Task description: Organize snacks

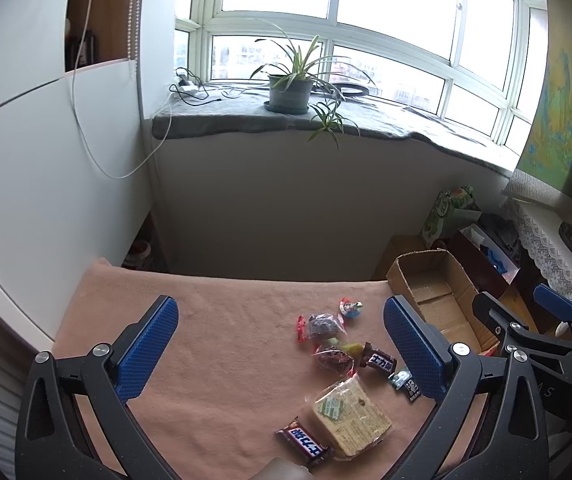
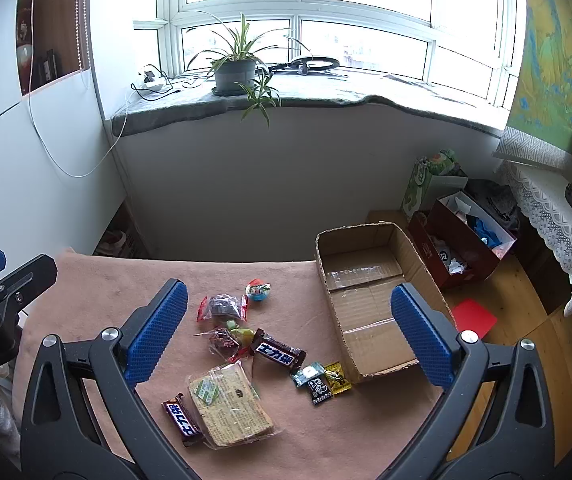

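- On the pink cloth (image 2: 97, 280) covering the table, a loose heap of snacks lies ahead of both grippers, none of it between any fingers.
- The left gripper (image 1: 281, 344) hangs spread wide and holds nothing; the snacks sit ahead, toward its right finger.
- The right gripper (image 2: 290, 336) is likewise wide apart and bare, the pile lying below and between its blue pads (image 2: 157, 332).
- Two dark bars read "士力架": one bar (image 2: 279, 352) mid-pile, the other bar (image 2: 181, 419) touching the cracker pack (image 2: 229, 408), a clear wrapper with a green-and-white label too small to read.
- Three small sachets (image 2: 322, 382), teal, black and yellow, lie just beside the open cardboard box (image 2: 366, 280), which stands at the table's right edge.
- Farther back lie a red-ended dark sweet (image 2: 223, 306) and a round, colourful candy (image 2: 259, 290).
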